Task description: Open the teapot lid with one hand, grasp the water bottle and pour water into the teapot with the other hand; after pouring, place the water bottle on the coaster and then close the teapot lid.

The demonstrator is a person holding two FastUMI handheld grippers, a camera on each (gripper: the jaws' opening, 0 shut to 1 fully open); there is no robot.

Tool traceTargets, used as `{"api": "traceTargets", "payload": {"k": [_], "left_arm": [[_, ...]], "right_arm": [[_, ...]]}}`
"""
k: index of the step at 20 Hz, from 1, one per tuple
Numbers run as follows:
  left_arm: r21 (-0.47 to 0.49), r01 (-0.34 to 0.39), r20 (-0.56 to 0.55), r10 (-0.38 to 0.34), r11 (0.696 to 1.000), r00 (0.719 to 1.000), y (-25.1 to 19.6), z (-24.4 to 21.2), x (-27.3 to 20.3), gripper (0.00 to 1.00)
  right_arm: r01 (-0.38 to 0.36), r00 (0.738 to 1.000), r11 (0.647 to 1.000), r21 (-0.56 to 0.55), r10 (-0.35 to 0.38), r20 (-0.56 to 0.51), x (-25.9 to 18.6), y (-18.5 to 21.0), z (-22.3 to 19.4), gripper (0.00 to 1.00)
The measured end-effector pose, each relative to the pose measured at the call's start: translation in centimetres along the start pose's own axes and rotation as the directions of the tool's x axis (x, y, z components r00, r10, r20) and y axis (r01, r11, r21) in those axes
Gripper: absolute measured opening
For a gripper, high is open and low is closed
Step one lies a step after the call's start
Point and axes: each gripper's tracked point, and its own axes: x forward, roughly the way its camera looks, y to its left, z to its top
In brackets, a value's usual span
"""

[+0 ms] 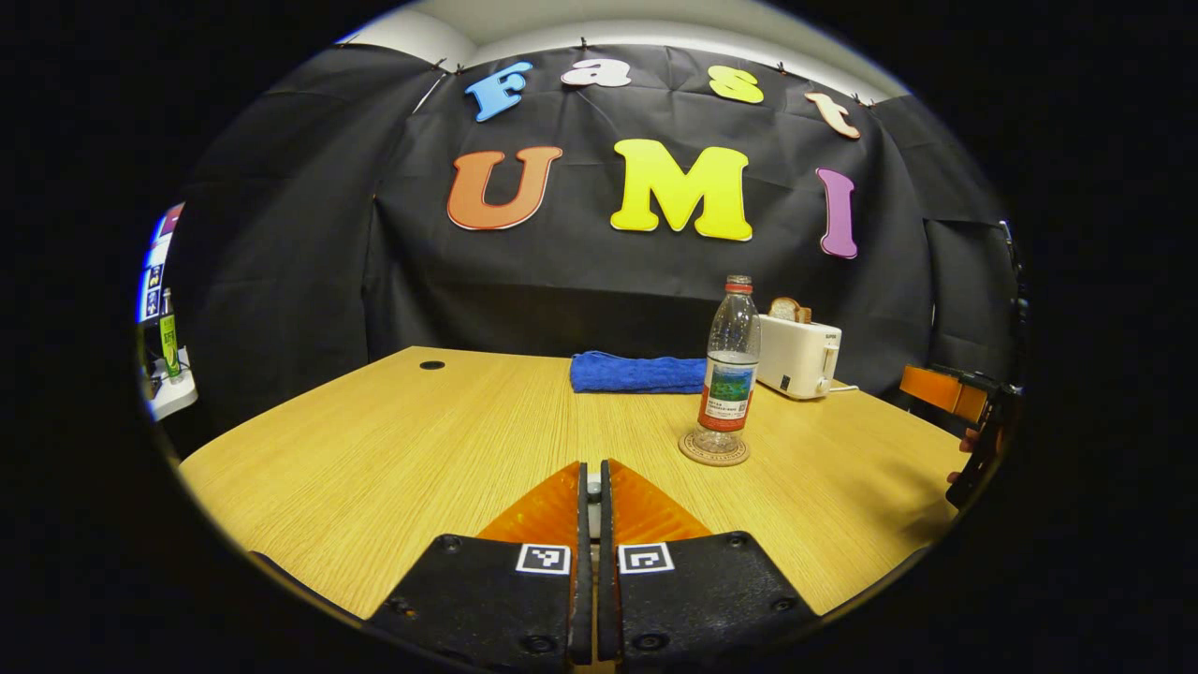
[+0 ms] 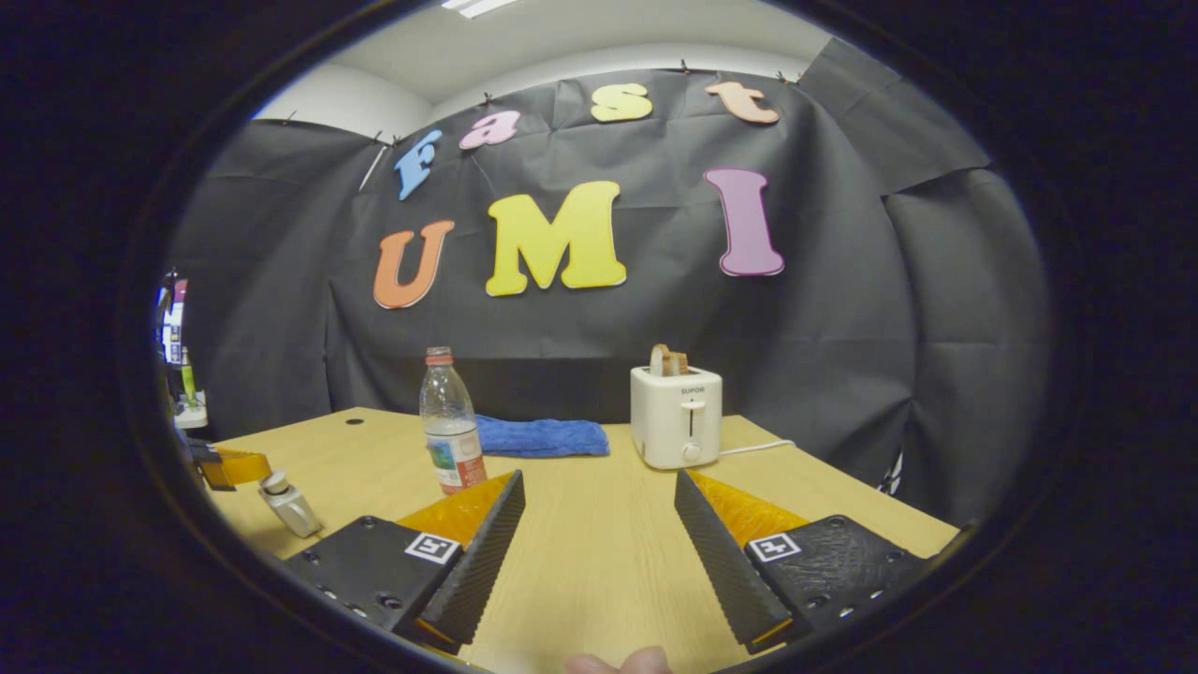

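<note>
Water bottle point(image 1: 729, 370) stands upright on its coaster point(image 1: 714, 448) mid-counter point(image 1: 393, 440), my left claw point(image 1: 591, 487) pinched shut on something small I cannot identify, my right claw point(image 2: 599, 524) wide open and empty; a careless reach could topple the bottle.

The bottle point(image 1: 729, 367) stands upright on the coaster point(image 1: 714, 447), out on the table point(image 1: 393, 449), right of centre in the left gripper view. Behind it, along the back edge, the towel point(image 1: 636, 373) lies to its left and the toaster point(image 1: 798, 355) sits to its right, something poking out of the toaster's top slot. In the right gripper view the order holds: bottle point(image 2: 450, 421) in front at left, towel point(image 2: 540, 437) behind it, toaster point(image 2: 676, 417) further right, its cord point(image 2: 754, 448) trailing off rightward across the table point(image 2: 599, 543).
</note>
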Motion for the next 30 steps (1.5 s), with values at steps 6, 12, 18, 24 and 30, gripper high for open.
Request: {"api": "traceTargets", "payload": {"k": [6,12,18,24,30], "left_arm": [[-0.002,-0.023,-0.012,0.023,1.0,1.0,0.1,-0.3,-0.3,0.06],[-0.013,-0.028,-0.032,0.028,1.0,0.999,-0.1,-0.9,-0.1,0.08],[0.045,-0.129,0.058,0.127,0.991,0.99,0.0,2.6,-2.0,0.84],[0.029,-0.099,0.206,0.091,0.995,0.974,-5.1,9.4,-6.0,0.99],[0.074,-0.061,0.278,0.038,0.995,0.96,-9.9,10.1,-10.3,0.99]], "right_arm": [[-0.021,1.0,1.0,-0.017,0.022,0.009,-0.5,0.9,0.0,0.96],[-0.022,1.0,1.0,-0.009,0.022,0.014,-0.8,0.8,0.1,0.96],[-0.023,0.999,1.0,0.002,0.023,0.044,-2.2,0.9,1.2,0.96],[-0.041,0.993,0.999,-0.025,0.044,0.112,-6.3,1.5,4.0,0.93],[-0.048,0.981,0.998,-0.049,0.056,0.185,-12.3,1.7,5.5,0.96]]}}
